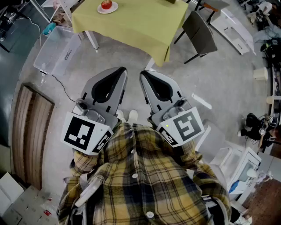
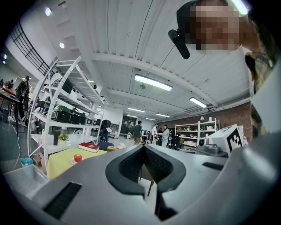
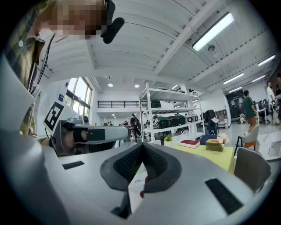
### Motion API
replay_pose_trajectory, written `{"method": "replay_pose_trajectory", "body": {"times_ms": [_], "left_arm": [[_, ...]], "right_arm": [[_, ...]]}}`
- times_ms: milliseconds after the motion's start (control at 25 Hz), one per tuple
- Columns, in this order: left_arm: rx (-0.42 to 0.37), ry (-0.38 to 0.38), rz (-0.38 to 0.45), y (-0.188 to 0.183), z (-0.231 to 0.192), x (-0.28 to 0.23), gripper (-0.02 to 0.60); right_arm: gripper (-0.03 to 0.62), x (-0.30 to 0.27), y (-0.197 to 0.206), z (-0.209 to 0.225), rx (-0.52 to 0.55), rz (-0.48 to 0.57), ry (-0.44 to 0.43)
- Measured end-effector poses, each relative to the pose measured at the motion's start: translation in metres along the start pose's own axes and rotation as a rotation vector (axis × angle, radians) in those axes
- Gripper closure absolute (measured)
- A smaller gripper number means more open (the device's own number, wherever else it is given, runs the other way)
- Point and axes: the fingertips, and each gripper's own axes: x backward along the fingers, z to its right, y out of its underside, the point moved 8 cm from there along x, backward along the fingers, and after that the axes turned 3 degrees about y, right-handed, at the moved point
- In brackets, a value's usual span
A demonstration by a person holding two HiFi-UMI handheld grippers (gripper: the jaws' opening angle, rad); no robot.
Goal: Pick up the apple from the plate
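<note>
A red apple (image 1: 106, 4) sits on a small white plate (image 1: 112, 9) at the far side of a yellow-green table (image 1: 140, 22), well beyond both grippers. Both are held level and close against the person's chest, side by side. My left gripper (image 1: 122, 70) has its jaws together with nothing in them; my right gripper (image 1: 144, 74) is shut and empty too. In the left gripper view the apple (image 2: 77, 157) shows small and far off, left of the shut jaws' tips (image 2: 143, 146). In the right gripper view the jaws meet (image 3: 142, 145) with the left gripper (image 3: 88, 134) beside them.
A grey chair (image 1: 199, 30) stands at the table's right. A white panel (image 1: 57, 48) and a wooden board (image 1: 30, 132) lie on the floor to the left. A red book (image 2: 89, 146) and a box (image 3: 214, 145) are on the table. White shelving (image 2: 57, 114) and several people stand behind.
</note>
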Motion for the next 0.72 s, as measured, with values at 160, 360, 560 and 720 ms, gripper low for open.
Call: {"method": "replay_pose_trajectory", "body": {"times_ms": [160,360,560,720], "left_arm": [[0.001,-0.01,-0.006,0.003,-0.005,0.003,0.575],[-0.003,-0.03,-0.002,0.004,-0.007,0.007,0.575],[-0.008,-0.046,0.004,0.008,-0.003,0.008,0.575],[-0.01,-0.07,0.012,0.006,0.004,0.005,0.575]], "right_arm": [[0.597,0.0,0.003,0.001,-0.017,-0.005,0.015],[0.597,0.002,0.003,0.004,-0.013,-0.005,0.021],[0.597,0.008,0.006,0.008,-0.009,-0.003,0.015],[0.597,0.012,0.003,0.015,-0.009,-0.001,-0.006]]}}
